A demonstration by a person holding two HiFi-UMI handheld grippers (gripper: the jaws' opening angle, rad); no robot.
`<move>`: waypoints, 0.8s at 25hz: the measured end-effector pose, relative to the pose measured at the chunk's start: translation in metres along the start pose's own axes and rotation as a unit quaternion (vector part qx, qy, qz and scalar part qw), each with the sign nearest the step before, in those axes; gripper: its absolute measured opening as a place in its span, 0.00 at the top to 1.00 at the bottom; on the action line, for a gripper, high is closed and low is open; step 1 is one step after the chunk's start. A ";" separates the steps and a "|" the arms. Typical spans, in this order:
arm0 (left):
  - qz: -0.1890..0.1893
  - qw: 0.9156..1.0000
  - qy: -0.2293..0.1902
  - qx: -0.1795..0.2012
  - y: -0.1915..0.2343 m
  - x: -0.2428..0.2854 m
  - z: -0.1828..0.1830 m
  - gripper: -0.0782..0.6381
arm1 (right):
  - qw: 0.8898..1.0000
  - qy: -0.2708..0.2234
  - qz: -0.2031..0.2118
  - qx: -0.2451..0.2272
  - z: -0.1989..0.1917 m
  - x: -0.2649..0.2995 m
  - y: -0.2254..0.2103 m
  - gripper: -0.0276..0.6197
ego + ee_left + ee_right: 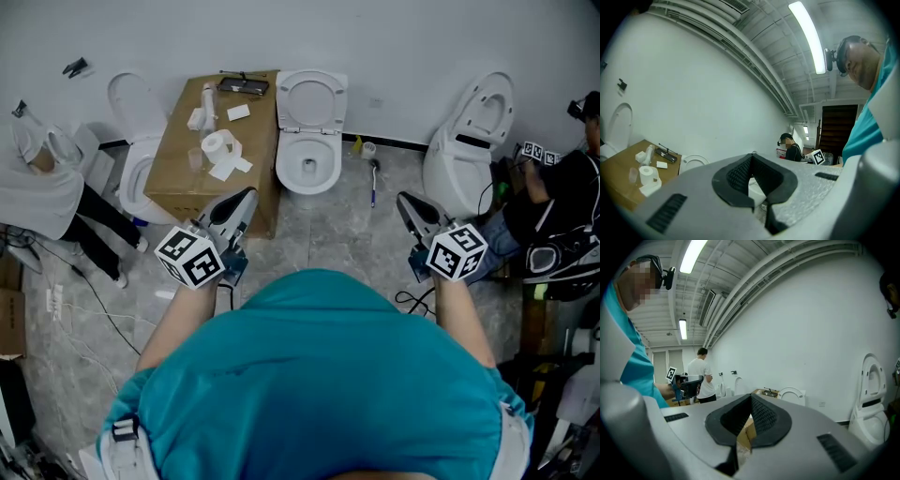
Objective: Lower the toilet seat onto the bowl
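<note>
1. A person (319, 375) in a teal shirt stands on the tiled floor (356, 244) facing the white wall (394, 37), with one gripper in each hand.
2. Left gripper (246, 199): held in front of the body and pointing toward the wall. In the left gripper view its jaws are closed tip to tip and grip nothing. White porcelain shows through the hollow behind the pads (736, 176).
3. Right gripper (405, 202): held likewise on the other side. In the right gripper view its jaws are closed together and empty. Brown cardboard shows through the hollow behind the pads (764, 416).
4. Seat (312, 98): raised and upright, leaning back against the wall.
5. Bowl (309, 167): directly below the seat and uncovered. Seat and bowl stand ahead of the person, between the lines of the two grippers. Neither gripper touches them.
6. Box (187, 178): brown cardboard, just beside the bowl on its left. On top are a toilet roll (218, 143) and several small white and dark items.
7. Brush (373, 180): lies on the floor to the right of the bowl, near the wall.
8. Left toilet (128, 97): beyond the box, lid raised.
9. Right toilet (450, 173): well apart from the bowl, lid raised and turned at an angle.
10. A bystander in grey (47, 192) is at the left edge and a bystander in black (562, 202) at the right edge.
</note>
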State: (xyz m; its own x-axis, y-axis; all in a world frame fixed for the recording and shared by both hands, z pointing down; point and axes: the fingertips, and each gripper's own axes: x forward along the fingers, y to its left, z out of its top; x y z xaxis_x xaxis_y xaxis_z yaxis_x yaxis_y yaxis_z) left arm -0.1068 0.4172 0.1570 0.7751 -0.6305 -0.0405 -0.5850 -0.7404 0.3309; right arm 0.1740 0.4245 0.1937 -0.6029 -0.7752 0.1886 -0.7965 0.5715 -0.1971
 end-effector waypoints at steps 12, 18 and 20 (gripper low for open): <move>0.011 1.000 0.016 -0.016 -0.035 0.044 -0.036 0.89 | 0.999 0.023 0.040 0.004 -0.021 -0.020 -0.038 0.96; 0.000 1.000 0.012 -0.023 0.019 0.054 -0.021 0.89 | 0.999 0.033 0.042 0.001 -0.016 0.034 -0.038 0.96; -0.010 1.000 0.008 -0.025 0.046 0.059 -0.011 0.89 | 0.999 0.037 0.037 -0.005 -0.010 0.062 -0.038 0.96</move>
State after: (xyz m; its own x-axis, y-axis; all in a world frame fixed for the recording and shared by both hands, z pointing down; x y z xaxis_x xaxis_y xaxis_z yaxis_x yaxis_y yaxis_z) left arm -0.0853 0.3490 0.1805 0.7907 -0.6113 -0.0320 -0.5567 -0.7399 0.3776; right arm 0.1661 0.3576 0.2225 -0.6612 -0.7092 0.2444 -0.7501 0.6290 -0.2041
